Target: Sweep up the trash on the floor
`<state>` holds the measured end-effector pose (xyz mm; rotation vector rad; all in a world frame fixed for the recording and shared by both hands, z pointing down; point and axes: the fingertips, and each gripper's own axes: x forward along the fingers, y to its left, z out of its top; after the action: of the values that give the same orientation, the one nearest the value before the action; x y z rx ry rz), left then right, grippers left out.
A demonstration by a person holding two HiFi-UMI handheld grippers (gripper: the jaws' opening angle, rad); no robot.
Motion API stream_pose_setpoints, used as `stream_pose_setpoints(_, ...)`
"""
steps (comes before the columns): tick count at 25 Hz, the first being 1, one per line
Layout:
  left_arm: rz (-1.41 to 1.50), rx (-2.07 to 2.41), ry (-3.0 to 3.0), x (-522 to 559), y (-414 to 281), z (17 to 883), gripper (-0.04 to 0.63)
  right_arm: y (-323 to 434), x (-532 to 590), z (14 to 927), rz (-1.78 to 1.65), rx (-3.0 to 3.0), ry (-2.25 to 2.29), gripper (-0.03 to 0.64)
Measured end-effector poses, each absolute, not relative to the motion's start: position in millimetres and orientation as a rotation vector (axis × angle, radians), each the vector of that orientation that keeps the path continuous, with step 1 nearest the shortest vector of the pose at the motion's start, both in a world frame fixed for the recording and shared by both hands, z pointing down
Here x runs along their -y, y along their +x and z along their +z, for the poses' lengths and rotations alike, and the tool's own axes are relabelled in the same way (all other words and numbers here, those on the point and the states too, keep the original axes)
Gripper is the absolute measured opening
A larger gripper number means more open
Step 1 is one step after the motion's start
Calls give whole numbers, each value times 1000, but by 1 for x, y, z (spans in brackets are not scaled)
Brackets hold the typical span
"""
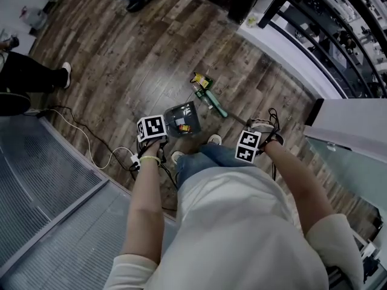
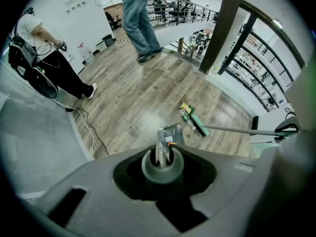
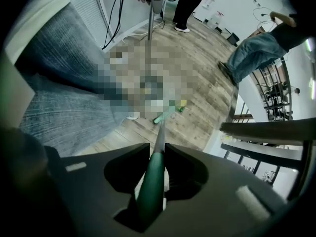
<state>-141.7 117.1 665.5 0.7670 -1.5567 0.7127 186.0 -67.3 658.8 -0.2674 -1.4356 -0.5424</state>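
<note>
In the head view a grey dustpan rests on the wood floor with small bits of trash inside. My left gripper is shut on its upright handle; the pan shows just past the jaws. My right gripper is shut on the green broom handle. The broom's green head lies on the floor beyond the dustpan. Yellow and green trash sits right at the head's far end, also seen as trash beside the broom head.
A white cable runs to a power strip near my left foot. Grey matting covers the lower left. A black railing and white ledge bound the floor at right. Two people stand nearby, one's shoe at left.
</note>
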Motion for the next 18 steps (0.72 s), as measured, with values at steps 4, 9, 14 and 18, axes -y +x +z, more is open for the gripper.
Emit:
stream_pose_setpoints(4, 713, 1556, 769, -119, -142, 665, 95, 190, 52, 657, -523, 1447, -285, 101)
stream_pose_setpoints(9, 713, 1556, 769, -119, -142, 664, 95, 194, 38, 652, -496, 1465, -297, 101)
stream_pose_setpoints(14, 718, 1557, 769, -118, -142, 664, 95, 201, 30, 648, -466, 1477, -299, 101)
stream_pose_setpoints(18, 715, 1556, 772, -120, -140, 666, 95, 209, 25, 646, -437, 1486, -279, 101)
